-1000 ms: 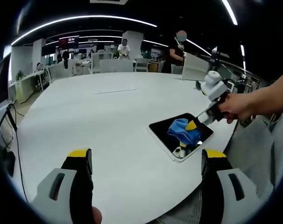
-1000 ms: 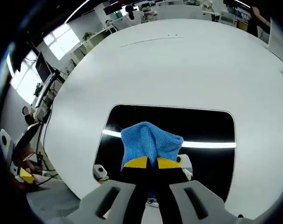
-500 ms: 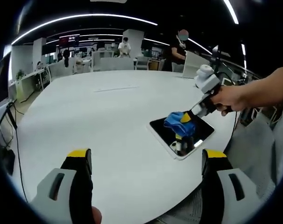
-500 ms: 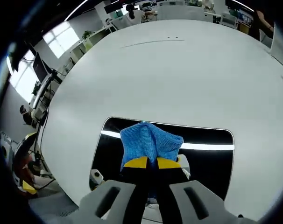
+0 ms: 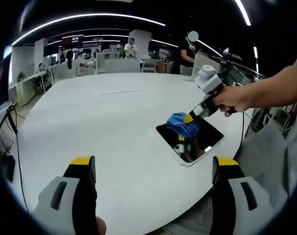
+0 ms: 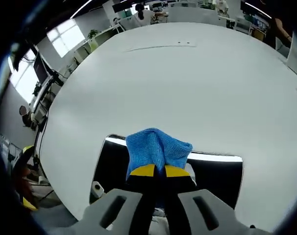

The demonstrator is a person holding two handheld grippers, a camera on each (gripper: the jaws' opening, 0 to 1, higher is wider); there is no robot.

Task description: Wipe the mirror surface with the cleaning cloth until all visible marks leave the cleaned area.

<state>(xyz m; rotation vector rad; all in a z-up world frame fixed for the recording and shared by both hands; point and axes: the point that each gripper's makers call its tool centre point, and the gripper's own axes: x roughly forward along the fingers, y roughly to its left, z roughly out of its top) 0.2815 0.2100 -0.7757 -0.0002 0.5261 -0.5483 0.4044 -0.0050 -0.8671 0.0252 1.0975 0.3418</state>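
Tabletop [image 5: 104, 122], broad, white and round, spreads across the left gripper view and carries the rectangular mirror [image 5: 202, 139] at about four o'clock from its middle, near the rim. In the right gripper view the mirror [image 6: 214, 176] lies low, at six o'clock, its dark glass showing a bright streak of reflected ceiling light. A person's hand [image 5: 232, 100] reaches in from three o'clock, gripping the right gripper [image 5: 188, 119]. That right gripper [image 6: 155, 171] has its yellow-tipped jaws pressed together on the blue cleaning cloth [image 6: 157, 148], which is bunched over the mirror's far edge; from the left it shows as cloth [image 5: 180, 125] at the mirror's upper-left corner. The left gripper [image 5: 153, 164] hangs above the table at six o'clock, jaws spread wide with nothing between them.
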